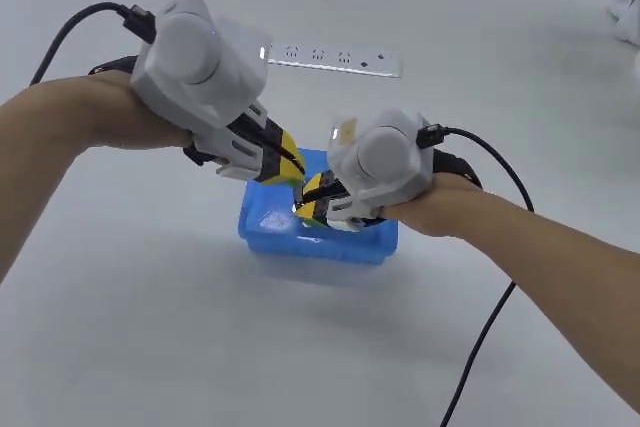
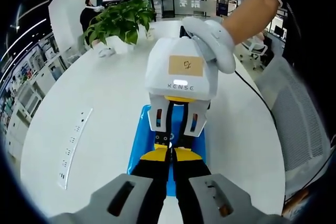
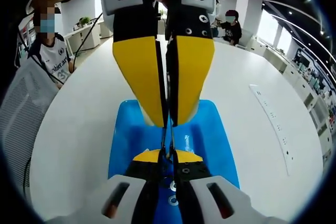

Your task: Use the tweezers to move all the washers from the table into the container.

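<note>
**Operator:** State both tools.

**Inspector:** The left gripper (image 1: pixel 292 169) has its yellow jaws pressed together on the tweezers (image 3: pixel 167 135); only a hairline gap shows between them. The right gripper (image 1: pixel 308 209) faces it tip to tip. Its jaws are also drawn nearly together, and they appear to pinch the lower end of the same tweezers.

**Operator:** Locate the tweezers relative to the jaws.

**Inspector:** In the right gripper view, the thin dark blades leave the left gripper (image 3: pixel 167 119) at the top. They run straight down into the right gripper (image 3: pixel 167 156) at the bottom. In the left gripper view, a dark sliver sits just beyond the left gripper's own tips (image 2: pixel 169 153).

**Operator:** Locate the washers.

**Inspector:** Two small washers (image 3: pixel 173 185) lie on the floor of the blue container (image 3: pixel 126 129), directly beneath the right gripper's jaws. I cannot tell whether the tweezer tips carry one.

**Operator:** Describe edges and clearance.

**Inspector:** Both sets of tips meet above the container (image 1: pixel 268 227), inside its rim. The container's near wall faces the person. The white table (image 1: pixel 150 327) lies bare on all sides of it. A power strip (image 1: pixel 330 59) lies well apart, beyond the far wall. A black cable (image 1: pixel 490 327) trails from the right gripper across the near right of the table.
</note>
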The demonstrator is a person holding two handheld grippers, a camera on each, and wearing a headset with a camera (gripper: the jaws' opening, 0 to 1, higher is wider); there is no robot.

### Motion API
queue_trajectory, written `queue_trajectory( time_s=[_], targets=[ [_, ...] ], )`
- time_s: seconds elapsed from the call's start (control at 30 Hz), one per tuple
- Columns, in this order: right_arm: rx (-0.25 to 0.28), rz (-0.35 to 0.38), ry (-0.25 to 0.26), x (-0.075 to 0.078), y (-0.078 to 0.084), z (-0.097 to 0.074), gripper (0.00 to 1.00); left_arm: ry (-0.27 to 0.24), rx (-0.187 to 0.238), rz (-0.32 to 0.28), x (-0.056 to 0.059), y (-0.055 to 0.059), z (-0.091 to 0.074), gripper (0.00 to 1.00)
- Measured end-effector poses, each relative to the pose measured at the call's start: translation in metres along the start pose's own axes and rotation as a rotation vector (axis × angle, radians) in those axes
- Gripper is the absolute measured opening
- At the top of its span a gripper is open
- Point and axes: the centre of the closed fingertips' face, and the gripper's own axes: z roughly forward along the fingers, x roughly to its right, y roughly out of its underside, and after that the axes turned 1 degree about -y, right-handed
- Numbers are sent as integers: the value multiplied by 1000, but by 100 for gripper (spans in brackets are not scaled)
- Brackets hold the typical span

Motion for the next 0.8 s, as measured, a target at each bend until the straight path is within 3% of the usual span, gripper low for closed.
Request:
queue_trajectory(
  time_s=[0.43, 0.8],
  targets=[
    [-14, -27, -4, -3, -1, 0, 11, 5, -6, 1, 1, 2, -2, 6],
    [-4, -34, 4, -3, -5, -8, 11, 9, 6, 9, 5, -5, -7, 6]
  ],
)
